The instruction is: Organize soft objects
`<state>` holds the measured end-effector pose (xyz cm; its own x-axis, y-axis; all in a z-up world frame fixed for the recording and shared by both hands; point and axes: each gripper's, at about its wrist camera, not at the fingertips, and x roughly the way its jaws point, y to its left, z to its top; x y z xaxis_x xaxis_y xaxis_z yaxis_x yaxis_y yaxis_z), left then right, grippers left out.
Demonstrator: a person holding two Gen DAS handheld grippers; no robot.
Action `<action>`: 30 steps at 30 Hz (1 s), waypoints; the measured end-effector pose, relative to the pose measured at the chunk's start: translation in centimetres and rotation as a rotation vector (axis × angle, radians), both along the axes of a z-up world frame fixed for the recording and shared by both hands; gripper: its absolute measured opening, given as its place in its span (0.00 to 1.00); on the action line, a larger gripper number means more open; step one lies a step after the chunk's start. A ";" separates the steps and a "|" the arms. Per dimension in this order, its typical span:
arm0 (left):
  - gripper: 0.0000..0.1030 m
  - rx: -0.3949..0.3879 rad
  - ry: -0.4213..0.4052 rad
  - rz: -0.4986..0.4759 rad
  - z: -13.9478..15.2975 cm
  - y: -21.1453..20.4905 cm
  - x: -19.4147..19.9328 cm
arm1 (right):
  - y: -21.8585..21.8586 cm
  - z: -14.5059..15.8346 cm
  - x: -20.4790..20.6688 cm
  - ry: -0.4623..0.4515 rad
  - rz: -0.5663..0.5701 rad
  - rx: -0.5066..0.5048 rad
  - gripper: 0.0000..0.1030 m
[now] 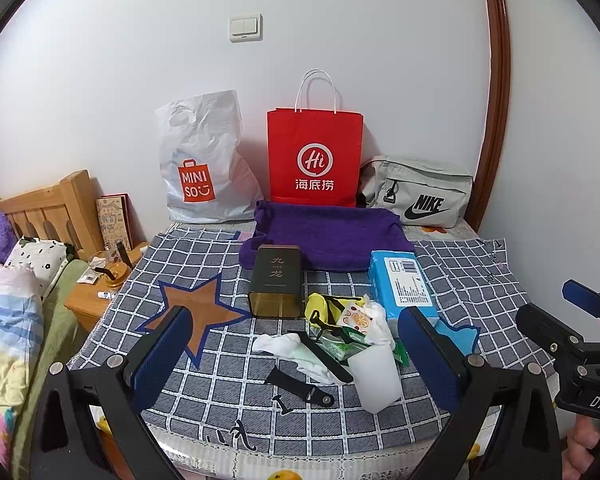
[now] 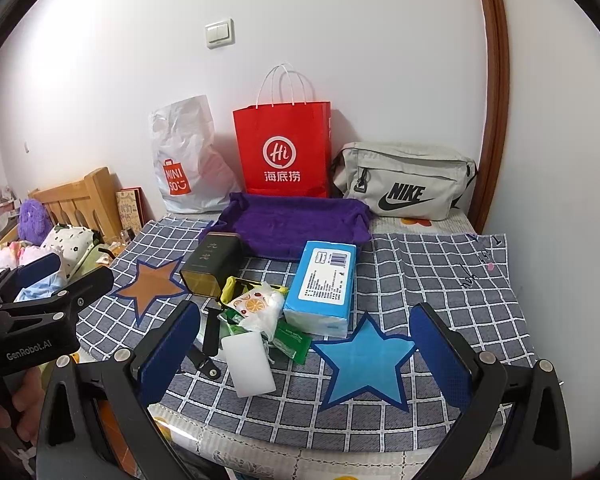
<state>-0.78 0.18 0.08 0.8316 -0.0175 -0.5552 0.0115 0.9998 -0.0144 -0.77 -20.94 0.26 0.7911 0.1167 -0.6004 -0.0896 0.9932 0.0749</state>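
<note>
A pile lies mid-table: white socks, a white sponge block, green wipe packets, a fruit-print bag, a yellow item, a black strap. A blue tissue pack lies to its right, a dark tin to its left. A folded purple towel lies behind. My left gripper is open, low before the pile. My right gripper is open and empty over the blue star.
A checked cloth covers the table. At the back wall stand a white Miniso bag, a red paper bag and a grey Nike pouch. A brown star marks the cloth's left. A bed and nightstand are left.
</note>
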 end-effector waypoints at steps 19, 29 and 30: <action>1.00 0.000 0.000 0.003 0.0 0.2 -0.1 | 0.1 0.3 -0.2 -0.005 0.001 0.002 1.00; 1.00 0.001 0.000 0.002 0.0 0.2 0.0 | 0.3 0.4 -0.3 -0.010 0.006 0.001 1.00; 1.00 0.002 0.001 0.004 0.0 0.2 0.0 | 0.3 0.4 -0.3 -0.010 0.007 0.002 1.00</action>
<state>-0.81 0.43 0.07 0.8313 -0.0134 -0.5557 0.0079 0.9999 -0.0123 -1.06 -20.69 0.64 0.7961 0.1236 -0.5924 -0.0978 0.9923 0.0756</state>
